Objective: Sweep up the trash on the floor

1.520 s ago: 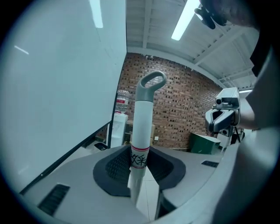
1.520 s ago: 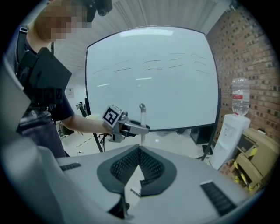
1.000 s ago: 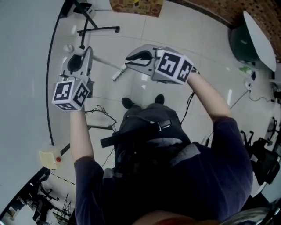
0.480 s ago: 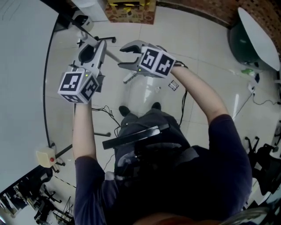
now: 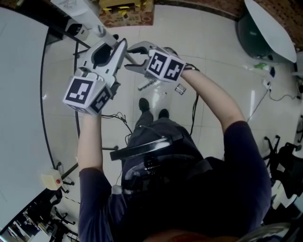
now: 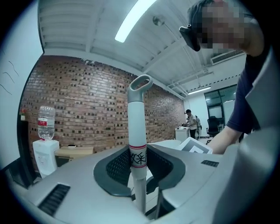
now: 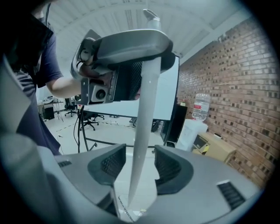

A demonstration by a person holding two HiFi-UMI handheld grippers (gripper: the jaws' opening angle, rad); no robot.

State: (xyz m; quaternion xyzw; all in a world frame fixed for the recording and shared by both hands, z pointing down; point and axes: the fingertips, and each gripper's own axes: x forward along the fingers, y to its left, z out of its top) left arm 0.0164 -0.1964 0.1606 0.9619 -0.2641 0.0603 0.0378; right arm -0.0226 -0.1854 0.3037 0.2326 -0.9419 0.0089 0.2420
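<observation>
A pale broom handle [image 6: 136, 144] stands upright between the left gripper's [image 6: 138, 168] jaws, and the pads press on it. In the head view that left gripper [image 5: 108, 47] is at the upper left, holding the handle [image 5: 101, 33] high up. The right gripper [image 5: 130, 57] sits just right of it, lower on the handle. In its own view the handle [image 7: 142, 131] passes through the right gripper [image 7: 140, 170] with gaps on both sides; its jaws have just been closing a little. A small wrapper [image 5: 180, 89] lies on the floor beside a narrow pale bar [image 5: 147, 85].
A large whiteboard [image 5: 19, 94] on a wheeled frame fills the left. A cardboard box [image 5: 125, 12] sits at the top, and cables [image 5: 113, 118] trail by the person's feet [image 5: 154, 109]. A green-and-white chair [image 5: 265, 28] is at the top right, and a water dispenser [image 6: 43, 148] stands by the brick wall.
Both grippers have swung with the handle towards the upper left of the head view and come closer together. The left gripper now sits right beside the right one.
</observation>
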